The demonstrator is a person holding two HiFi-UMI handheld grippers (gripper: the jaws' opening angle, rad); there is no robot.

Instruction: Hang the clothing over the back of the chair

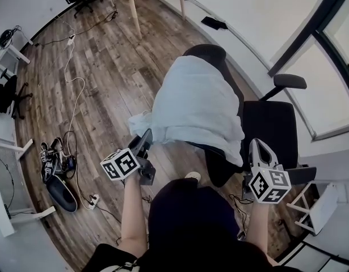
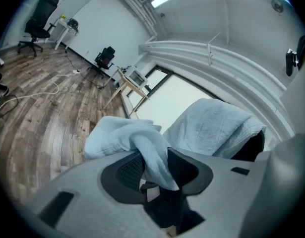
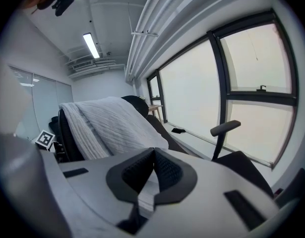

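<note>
The light blue garment [image 1: 196, 103] is a soft, slightly crinkly, cotton-looking thing, pale all over, with no print that I can see. Most of it is draped over the back of the black office chair [image 1: 272, 124]. It covers the backrest from near the top down, and only the dark top edge pokes out above it. The side facing me hangs fairly smooth, with a few long folds running down it. One end trails off the lower left of the backrest in a bunched-up tail, out over the wood floor [image 1: 106, 78].

That tail is where my left gripper [image 1: 144, 138] is. It sits low at the left of the chair back, and in the left gripper view a fold of the cloth runs right down between the jaws. The jaws stand partly apart with a gap showing beside the fabric, so the cloth is lying in there loose, not pinched.

My right gripper [image 1: 259, 148] is on the other side, over the seat and just beside the right edge of the draped garment, not touching it. Its jaws are closed tip to tip with nothing in them. In the right gripper view the cloth is ahead and to the left over the backrest. The chair's armrest [image 3: 226, 127] sticks up on the right, in front of the window [image 3: 212, 78].
</note>
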